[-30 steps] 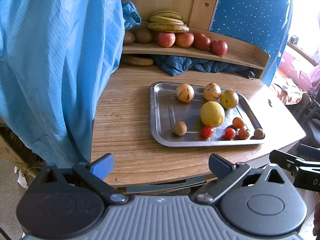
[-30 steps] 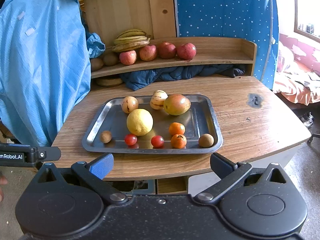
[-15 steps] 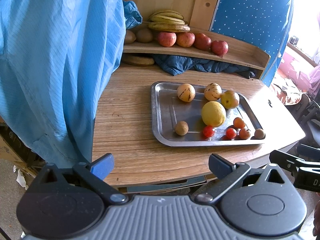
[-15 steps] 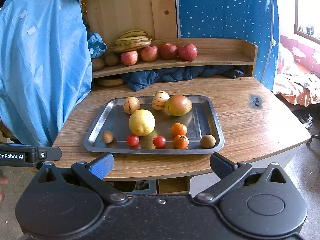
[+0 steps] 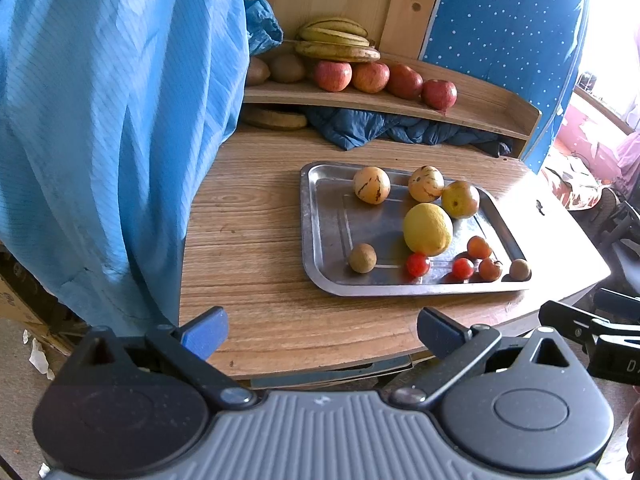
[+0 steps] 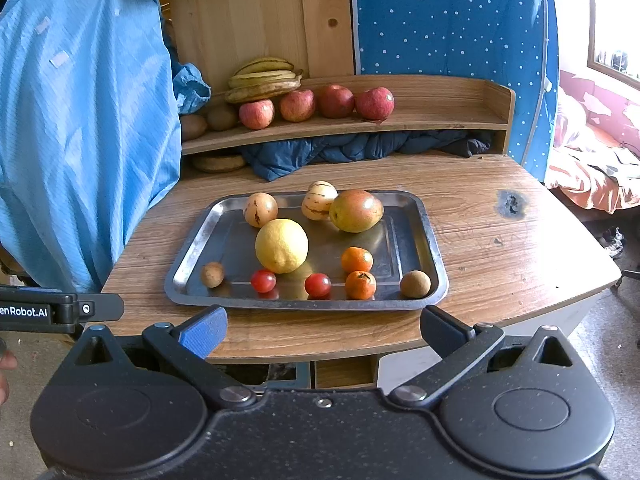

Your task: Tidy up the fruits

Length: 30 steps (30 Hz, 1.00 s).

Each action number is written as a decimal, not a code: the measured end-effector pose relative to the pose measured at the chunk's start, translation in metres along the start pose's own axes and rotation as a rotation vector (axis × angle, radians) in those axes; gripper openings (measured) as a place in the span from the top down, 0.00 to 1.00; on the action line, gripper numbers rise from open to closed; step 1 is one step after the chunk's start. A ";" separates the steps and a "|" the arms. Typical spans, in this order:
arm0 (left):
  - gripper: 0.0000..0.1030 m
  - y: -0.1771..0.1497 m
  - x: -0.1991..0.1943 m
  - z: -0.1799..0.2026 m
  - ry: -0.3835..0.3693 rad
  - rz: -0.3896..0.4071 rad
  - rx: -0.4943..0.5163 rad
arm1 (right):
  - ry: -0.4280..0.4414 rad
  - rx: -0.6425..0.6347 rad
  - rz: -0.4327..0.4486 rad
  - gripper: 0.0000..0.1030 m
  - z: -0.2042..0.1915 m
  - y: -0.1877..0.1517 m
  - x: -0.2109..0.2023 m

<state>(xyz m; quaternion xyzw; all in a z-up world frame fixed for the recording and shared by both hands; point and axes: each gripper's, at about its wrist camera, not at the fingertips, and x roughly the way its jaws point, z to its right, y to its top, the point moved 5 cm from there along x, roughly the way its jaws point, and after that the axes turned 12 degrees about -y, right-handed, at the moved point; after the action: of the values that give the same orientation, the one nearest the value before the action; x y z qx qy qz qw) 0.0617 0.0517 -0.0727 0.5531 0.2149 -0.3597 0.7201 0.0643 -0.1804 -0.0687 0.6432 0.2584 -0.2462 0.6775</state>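
A metal tray (image 6: pixel 424 216) (image 5: pixel 320 216) sits on the wooden table and holds several fruits: a big yellow lemon (image 6: pixel 281 245) (image 5: pixel 427 229), a mango (image 6: pixel 355 210), two striped melons, two small oranges (image 6: pixel 357 259), two red tomatoes (image 6: pixel 263 280) and two small brown fruits (image 6: pixel 415 283). Apples (image 6: pixel 297 105) and bananas (image 6: pixel 262 78) lie on the back shelf. My left gripper (image 5: pixel 320 330) is open and empty before the table's front edge. My right gripper (image 6: pixel 322 328) is open and empty just short of the tray's near rim.
A blue cloth (image 6: pixel 80 120) hangs at the table's left. A dark blue quilt (image 6: pixel 360 148) is stuffed under the shelf (image 6: pixel 440 120). A bed with patterned fabric (image 6: pixel 592 176) stands to the right. The table edge curves near both grippers.
Both grippers have crept slightly forward toward the table; the tray looks a little nearer. Both stay open and nothing on the tray has moved.
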 end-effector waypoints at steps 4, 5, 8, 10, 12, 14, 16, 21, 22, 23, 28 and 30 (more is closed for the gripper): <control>0.01 0.001 0.002 0.000 -0.003 -0.002 -0.005 | 0.001 -0.002 0.000 0.01 0.000 0.000 0.001; 0.01 0.001 0.003 0.000 -0.006 -0.003 -0.008 | 0.001 -0.002 0.000 0.01 0.000 0.000 0.002; 0.01 0.002 0.005 -0.001 -0.010 -0.004 -0.013 | 0.000 -0.002 -0.001 0.01 0.000 0.000 0.002; 0.01 0.003 0.006 0.000 -0.012 -0.004 -0.014 | -0.002 -0.003 -0.004 0.01 0.000 0.000 0.003; 0.01 0.004 0.007 0.000 -0.019 -0.004 -0.018 | -0.003 -0.006 -0.006 0.01 0.002 0.000 0.002; 0.01 0.004 0.008 0.000 -0.028 -0.007 -0.021 | -0.006 -0.009 -0.008 0.01 0.003 0.001 0.004; 0.01 0.005 0.009 0.001 -0.037 -0.008 -0.022 | -0.011 -0.009 -0.011 0.01 0.004 0.001 0.005; 0.01 0.004 0.010 0.003 -0.045 -0.019 -0.015 | -0.019 -0.012 -0.016 0.01 0.005 0.001 0.007; 0.01 0.004 0.011 0.004 -0.048 -0.022 -0.015 | -0.020 -0.013 -0.017 0.01 0.005 0.000 0.006; 0.01 0.004 0.011 0.004 -0.050 -0.025 -0.015 | -0.021 -0.013 -0.017 0.01 0.005 0.001 0.006; 0.01 0.004 0.013 0.003 -0.052 -0.032 -0.017 | -0.021 -0.014 -0.017 0.01 0.005 0.001 0.007; 0.01 0.004 0.013 0.003 -0.051 -0.032 -0.018 | -0.022 -0.014 -0.018 0.01 0.005 0.001 0.007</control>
<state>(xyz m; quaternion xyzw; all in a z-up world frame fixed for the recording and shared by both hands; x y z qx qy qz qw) 0.0733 0.0454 -0.0783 0.5335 0.2086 -0.3835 0.7245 0.0700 -0.1854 -0.0723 0.6334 0.2585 -0.2572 0.6825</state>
